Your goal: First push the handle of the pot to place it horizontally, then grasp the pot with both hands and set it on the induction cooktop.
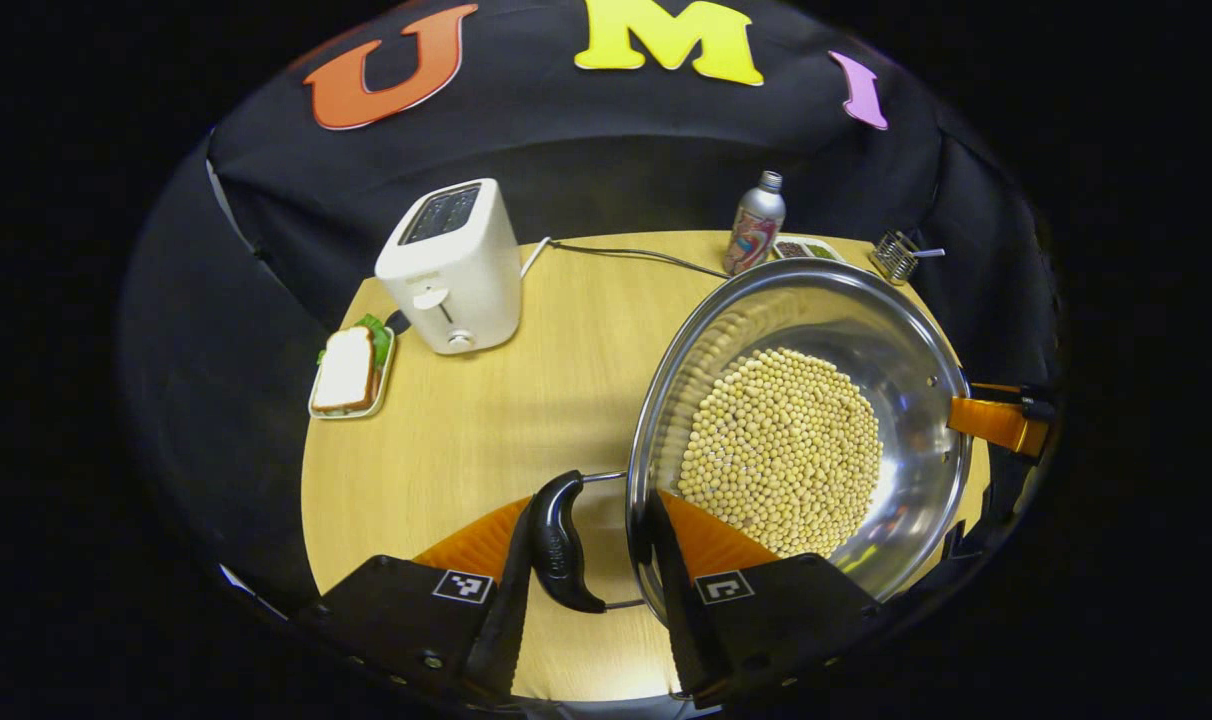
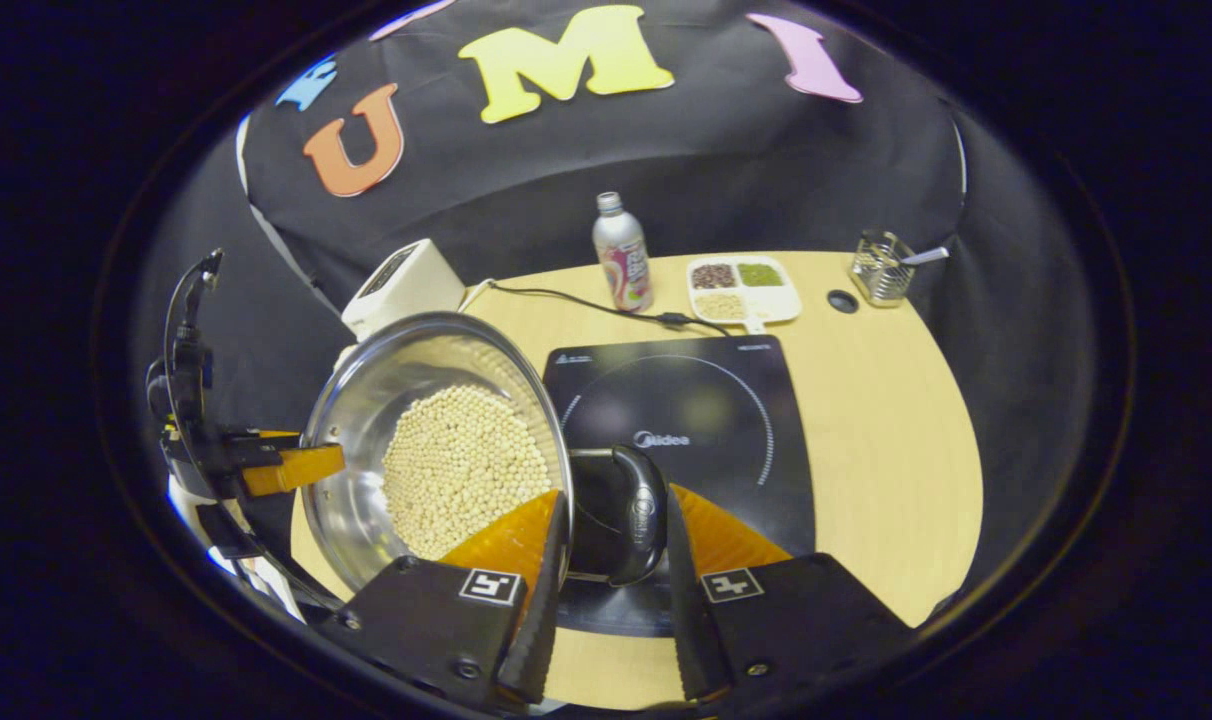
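The left gripper (image 1: 588, 575) has its fingers set around a pot handle (image 1: 558, 540), seemingly touching it on one side. The right gripper (image 2: 611, 560) brackets the opposite handle (image 2: 626, 515) likewise, jaws parted, both grippers level and facing each other.

One pot (image 2: 436, 450); one cooktop (image 2: 696, 420); one toaster (image 1: 454, 265)

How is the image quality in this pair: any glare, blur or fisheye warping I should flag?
Left gripper view: sharp; bright glare on the pot's inner wall and on the table edge at the bottom; strong fisheye curve on the table rim. Right gripper view: sharp; soft reflections on the induction cooktop; the pot casts a shadow at its left; the other gripper at the pot's far handle looks warped near the edge.
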Tool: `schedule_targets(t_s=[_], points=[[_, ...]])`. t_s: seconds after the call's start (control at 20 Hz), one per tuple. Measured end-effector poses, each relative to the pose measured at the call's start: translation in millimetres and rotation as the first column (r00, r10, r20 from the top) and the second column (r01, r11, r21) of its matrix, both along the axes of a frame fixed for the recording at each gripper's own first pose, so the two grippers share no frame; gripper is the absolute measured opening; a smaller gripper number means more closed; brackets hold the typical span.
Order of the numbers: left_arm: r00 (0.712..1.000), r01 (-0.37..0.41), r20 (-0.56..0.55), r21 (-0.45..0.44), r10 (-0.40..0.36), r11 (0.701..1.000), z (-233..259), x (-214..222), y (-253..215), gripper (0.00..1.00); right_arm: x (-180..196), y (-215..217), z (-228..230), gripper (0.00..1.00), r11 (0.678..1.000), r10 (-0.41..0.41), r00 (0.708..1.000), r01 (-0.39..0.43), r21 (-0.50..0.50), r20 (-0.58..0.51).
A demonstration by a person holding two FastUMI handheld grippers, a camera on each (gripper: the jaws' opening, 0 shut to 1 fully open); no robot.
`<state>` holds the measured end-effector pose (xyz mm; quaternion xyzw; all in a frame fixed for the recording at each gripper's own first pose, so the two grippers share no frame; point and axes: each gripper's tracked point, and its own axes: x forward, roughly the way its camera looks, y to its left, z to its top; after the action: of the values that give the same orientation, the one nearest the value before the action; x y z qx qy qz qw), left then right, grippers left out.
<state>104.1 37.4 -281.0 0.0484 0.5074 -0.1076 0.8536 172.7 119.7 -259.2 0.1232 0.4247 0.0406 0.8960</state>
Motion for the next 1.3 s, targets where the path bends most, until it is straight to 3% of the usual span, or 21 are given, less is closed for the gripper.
schedule_targets(t_s=[0.3,0.6,1.3], points=[[0.997,0.072,-0.001,-0.021,-0.072,0.997,-0.3,3.1,-69.5,0.59,-16.2,-65.7,-3.9,0.49,0.997,-0.072,0.997,0.072,-0.004,0.001],[0.997,0.063,-0.033,-0.044,-0.064,0.997,-16.1,11.2,-123.0,0.59,1.7,-117.0,-20.7,0.49,0.998,-0.061,0.998,0.061,-0.027,-0.023],[0.996,0.003,-0.094,-0.028,-0.006,1.0,-44.2,38.1,-148.0,0.59,52.1,-141.8,-50.0,0.49,1.0,0.005,0.997,-0.007,-0.019,-0.081]])
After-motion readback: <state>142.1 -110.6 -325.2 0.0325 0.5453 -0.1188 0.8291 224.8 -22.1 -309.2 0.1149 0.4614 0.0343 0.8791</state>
